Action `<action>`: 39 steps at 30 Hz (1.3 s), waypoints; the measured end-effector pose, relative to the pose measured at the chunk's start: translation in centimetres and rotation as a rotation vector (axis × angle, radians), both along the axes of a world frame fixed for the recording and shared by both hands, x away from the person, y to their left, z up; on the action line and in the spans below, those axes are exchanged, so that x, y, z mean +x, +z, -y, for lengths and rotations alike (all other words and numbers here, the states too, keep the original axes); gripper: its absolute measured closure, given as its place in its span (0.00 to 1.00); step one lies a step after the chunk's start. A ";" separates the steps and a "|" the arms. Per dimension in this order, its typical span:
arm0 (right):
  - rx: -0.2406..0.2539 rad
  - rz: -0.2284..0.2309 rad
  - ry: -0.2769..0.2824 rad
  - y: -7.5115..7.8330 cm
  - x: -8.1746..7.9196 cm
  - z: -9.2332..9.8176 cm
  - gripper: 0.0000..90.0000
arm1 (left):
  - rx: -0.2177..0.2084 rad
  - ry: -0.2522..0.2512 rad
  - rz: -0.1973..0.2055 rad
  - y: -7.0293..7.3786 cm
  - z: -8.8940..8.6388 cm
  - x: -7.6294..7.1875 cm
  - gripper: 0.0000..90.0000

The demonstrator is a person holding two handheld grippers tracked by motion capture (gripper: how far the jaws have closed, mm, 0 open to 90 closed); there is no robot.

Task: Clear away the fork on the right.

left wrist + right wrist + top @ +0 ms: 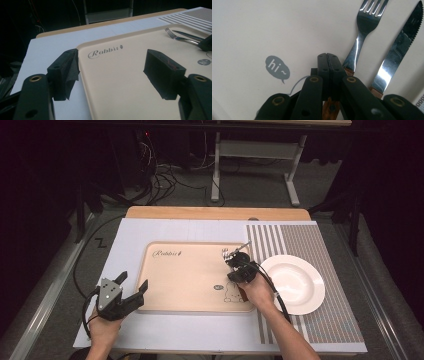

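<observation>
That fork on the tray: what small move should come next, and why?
Probably lift the fork a little off the tray. The right tongs look shut on its wooden handle, with the knife close beside it and the white plate just to the right, a likely place for it.

Lab — cables [165,180], metal table-frame [255,155]

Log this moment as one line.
left gripper: open, at beige tray edge | right gripper: shut on wooden-handled steel fork | steel knife: on tray
</observation>
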State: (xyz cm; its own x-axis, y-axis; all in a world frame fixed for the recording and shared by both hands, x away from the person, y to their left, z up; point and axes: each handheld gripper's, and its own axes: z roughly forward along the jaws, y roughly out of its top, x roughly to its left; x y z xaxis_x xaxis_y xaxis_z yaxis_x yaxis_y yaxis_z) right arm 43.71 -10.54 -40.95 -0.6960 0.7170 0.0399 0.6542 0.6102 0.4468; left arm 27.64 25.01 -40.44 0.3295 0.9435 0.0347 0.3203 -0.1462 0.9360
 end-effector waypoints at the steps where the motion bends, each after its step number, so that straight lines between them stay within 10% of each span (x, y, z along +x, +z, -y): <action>1: 0.001 0.000 -0.007 0.0 0.1 0.0 1.00 | 0.000 0.000 -0.001 0.0 0.0 0.0 0.32; 15: 0.063 -0.022 -0.041 -0.1 0.7 1.0 0.98 | -0.007 -0.001 -0.007 0.0 -0.1 0.0 0.32; 39: 0.103 0.149 -0.031 1.8 -2.7 3.7 0.51 | -0.004 -0.001 -0.011 -0.1 0.0 0.1 0.31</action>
